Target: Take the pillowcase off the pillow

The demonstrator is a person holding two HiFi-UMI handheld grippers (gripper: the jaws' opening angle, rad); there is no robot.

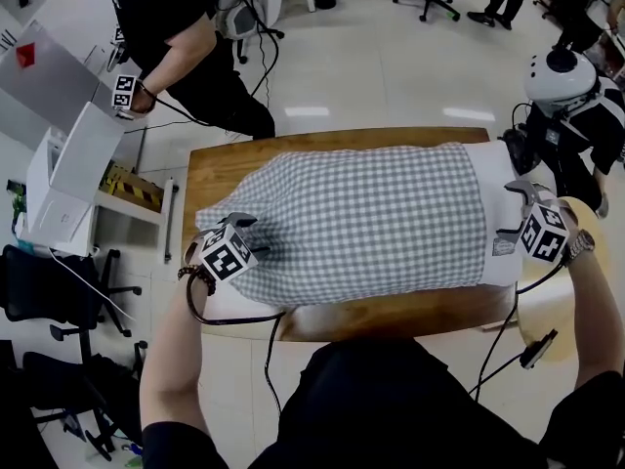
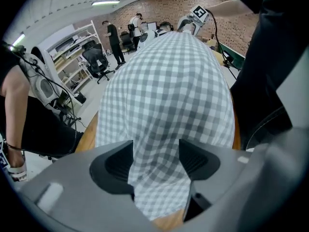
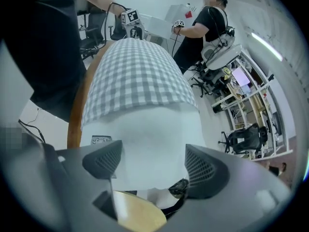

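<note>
A pillow in a grey-and-white checked pillowcase (image 1: pixel 361 223) lies lengthwise across the wooden table (image 1: pixel 391 316). Its bare white end (image 1: pixel 496 203) sticks out of the case on the right. My left gripper (image 1: pixel 239 225) is at the case's closed left end. In the left gripper view the checked fabric (image 2: pixel 174 81) runs between the spread jaws of that gripper (image 2: pixel 155 158), which looks open. My right gripper (image 1: pixel 513 213) is at the white end. In the right gripper view the white pillow (image 3: pixel 145 129) sits between the wide jaws of that gripper (image 3: pixel 153 161), which do not pinch it.
A round wooden stool (image 1: pixel 552 301) stands just right of the table under my right arm. A white machine (image 1: pixel 68 179) and an office chair (image 1: pixel 49 291) are on the left. One person (image 1: pixel 186 47) stands behind the table at the left, another (image 1: pixel 576 115) at the right.
</note>
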